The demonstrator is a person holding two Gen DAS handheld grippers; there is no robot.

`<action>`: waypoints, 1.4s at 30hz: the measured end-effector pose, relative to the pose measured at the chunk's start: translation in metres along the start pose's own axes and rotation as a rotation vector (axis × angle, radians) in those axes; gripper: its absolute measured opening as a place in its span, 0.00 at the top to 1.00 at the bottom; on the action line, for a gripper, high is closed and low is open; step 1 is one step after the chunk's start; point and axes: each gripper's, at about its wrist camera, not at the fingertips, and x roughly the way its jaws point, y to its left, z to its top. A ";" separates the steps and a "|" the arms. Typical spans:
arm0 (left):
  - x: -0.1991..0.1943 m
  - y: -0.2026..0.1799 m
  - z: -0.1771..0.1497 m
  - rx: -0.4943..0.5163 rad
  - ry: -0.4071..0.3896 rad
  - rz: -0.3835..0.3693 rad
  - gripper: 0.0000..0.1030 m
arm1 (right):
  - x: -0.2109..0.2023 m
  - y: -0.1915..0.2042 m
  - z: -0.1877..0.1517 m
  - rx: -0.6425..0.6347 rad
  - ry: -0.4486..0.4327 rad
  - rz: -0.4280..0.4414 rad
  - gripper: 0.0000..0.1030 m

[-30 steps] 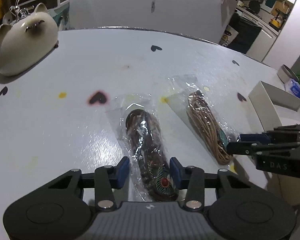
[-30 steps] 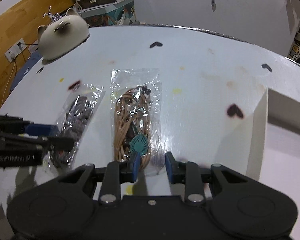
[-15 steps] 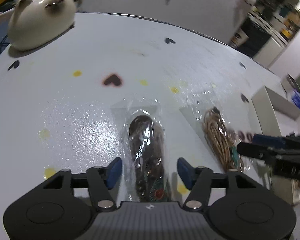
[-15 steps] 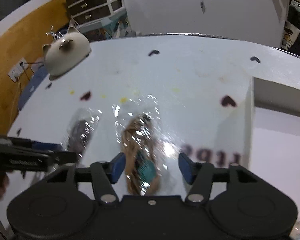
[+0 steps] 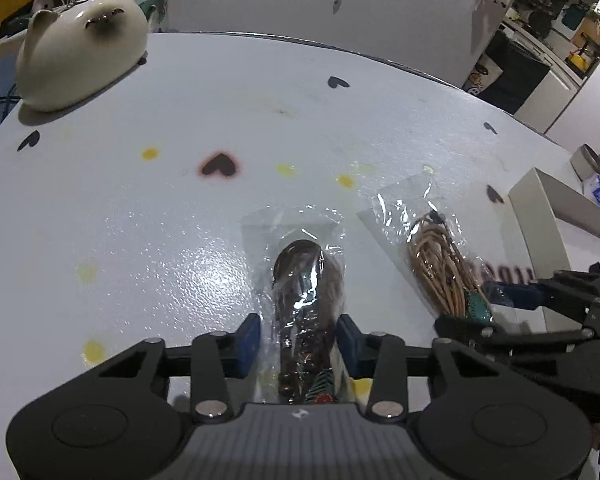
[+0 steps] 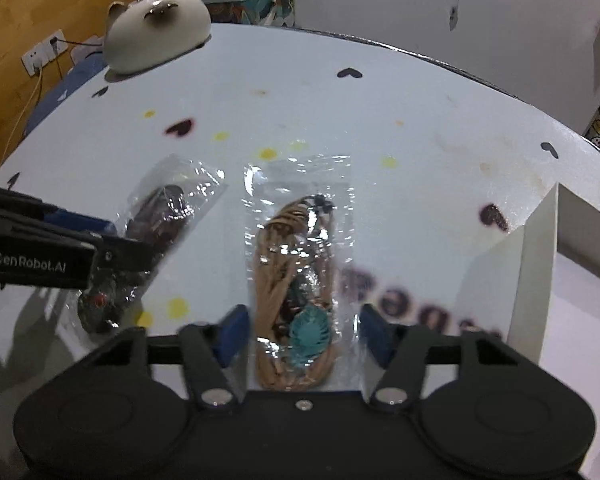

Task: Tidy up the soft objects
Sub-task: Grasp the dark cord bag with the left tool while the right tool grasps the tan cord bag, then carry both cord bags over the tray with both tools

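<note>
Packets of jewellery in clear plastic are the things in hand: two lie side by side on the white tabletop [image 5: 148, 240], each straddled by a gripper. In the left wrist view the dark beaded packet [image 5: 306, 292] lies lengthwise between the blue pads of the left gripper [image 5: 299, 345], whose jaws are closing and look to be just meeting the plastic; the tan cord packet [image 5: 440, 264] sits just to its right, with the right gripper [image 5: 496, 308] reaching in from the edge. In the right wrist view the tan cord packet [image 6: 300, 276] lies between that gripper's pads [image 6: 302, 338], which are closing but not yet touching the plastic. The step looks like a paired pickup; next, both need a firm pinch, then a lift toward the white box [image 6: 540, 248] at the right
</note>
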 end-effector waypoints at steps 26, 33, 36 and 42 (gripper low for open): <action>-0.090 -0.024 -0.003 -0.061 -0.241 -0.089 0.68 | -0.113 -0.008 -0.017 0.203 -0.262 0.016 0.69; -0.106 -0.053 -0.003 -0.044 -0.272 -0.122 0.68 | -0.141 -0.024 -0.028 0.229 -0.304 0.009 0.69; -0.108 -0.070 0.000 -0.033 -0.283 -0.138 0.68 | -0.150 -0.040 -0.034 0.246 -0.318 0.001 0.69; -0.103 -0.119 0.011 0.006 -0.290 -0.179 0.68 | -0.165 -0.080 -0.050 0.291 -0.327 -0.028 0.69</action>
